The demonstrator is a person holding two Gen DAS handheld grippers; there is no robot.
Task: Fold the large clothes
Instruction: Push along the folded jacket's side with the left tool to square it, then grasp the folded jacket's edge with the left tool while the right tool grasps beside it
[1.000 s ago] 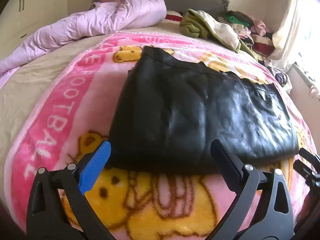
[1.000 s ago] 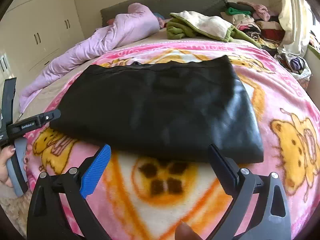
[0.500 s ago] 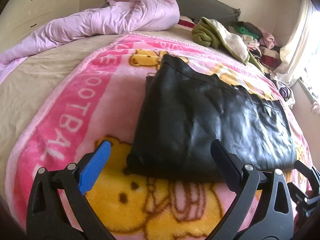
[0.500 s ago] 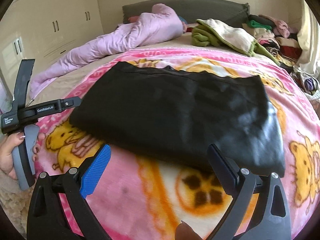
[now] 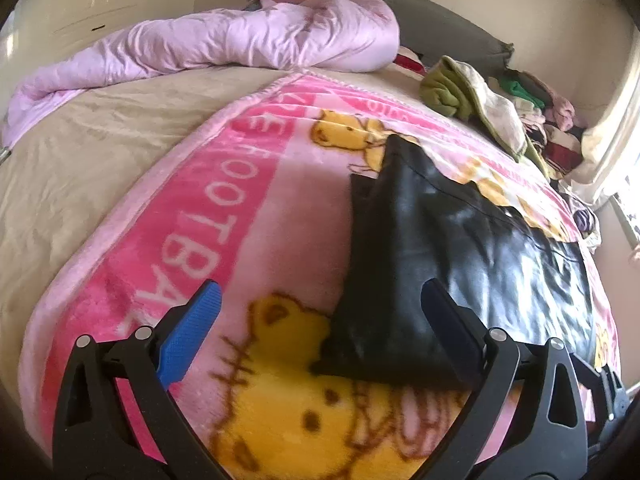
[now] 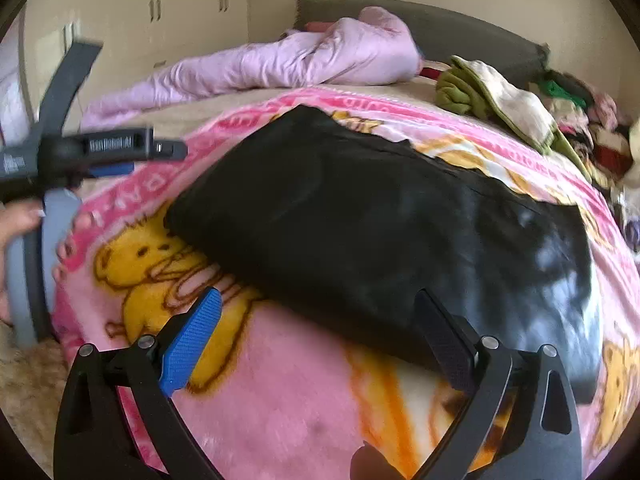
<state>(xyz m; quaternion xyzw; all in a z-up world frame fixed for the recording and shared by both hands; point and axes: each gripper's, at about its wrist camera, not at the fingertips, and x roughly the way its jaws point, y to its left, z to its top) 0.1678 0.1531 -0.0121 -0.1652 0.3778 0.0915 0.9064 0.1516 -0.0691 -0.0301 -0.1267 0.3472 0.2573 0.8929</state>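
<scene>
My left gripper (image 5: 320, 316) and right gripper (image 6: 318, 316) both gape empty (frame bottom) before the folded black garment (image 6: 380, 220).

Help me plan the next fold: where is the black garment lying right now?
The black garment lies flat on the pink cartoon blanket, centre in the right wrist view and right of centre in the left wrist view, just beyond both open grippers.

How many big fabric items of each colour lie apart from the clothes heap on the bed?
Black: 1, the folded garment
Pink with yellow bears: 1, the blanket
Lilac: 1, the quilt
Total: 3
</scene>
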